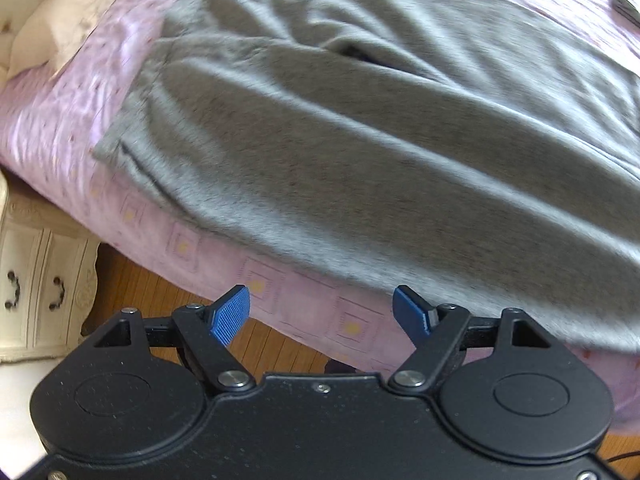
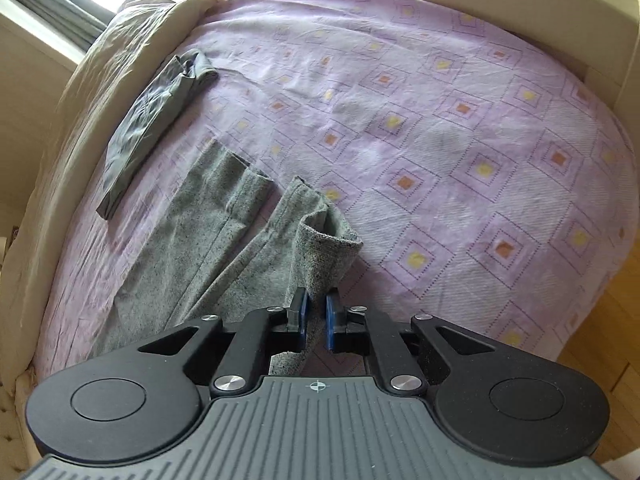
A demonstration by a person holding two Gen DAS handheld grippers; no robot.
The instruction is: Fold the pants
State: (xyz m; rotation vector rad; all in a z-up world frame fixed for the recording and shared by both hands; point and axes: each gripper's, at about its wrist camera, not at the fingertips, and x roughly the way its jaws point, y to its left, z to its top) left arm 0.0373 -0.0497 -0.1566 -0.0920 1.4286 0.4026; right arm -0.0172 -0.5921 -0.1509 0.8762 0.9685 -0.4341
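Grey pants [image 1: 360,128] lie spread on a bed with a lilac patterned sheet [image 1: 60,128]; their waist end fills the left wrist view. My left gripper [image 1: 322,312] hangs open over the bed's near edge, just short of the fabric, nothing between its blue pads [image 1: 230,314]. In the right wrist view the two leg ends [image 2: 224,208] lie on the sheet [image 2: 440,140]. My right gripper [image 2: 316,312] is shut on the nearer leg's cuff [image 2: 328,256], which is pinched between the blue pads and curls up off the bed.
A folded dark grey garment [image 2: 156,120] lies further back on the bed beside a beige pillow [image 2: 120,40]. A cream headboard [image 2: 540,12] curves at the far right. A white carved nightstand [image 1: 36,280] and wooden floor [image 1: 168,296] sit below the bed's edge.
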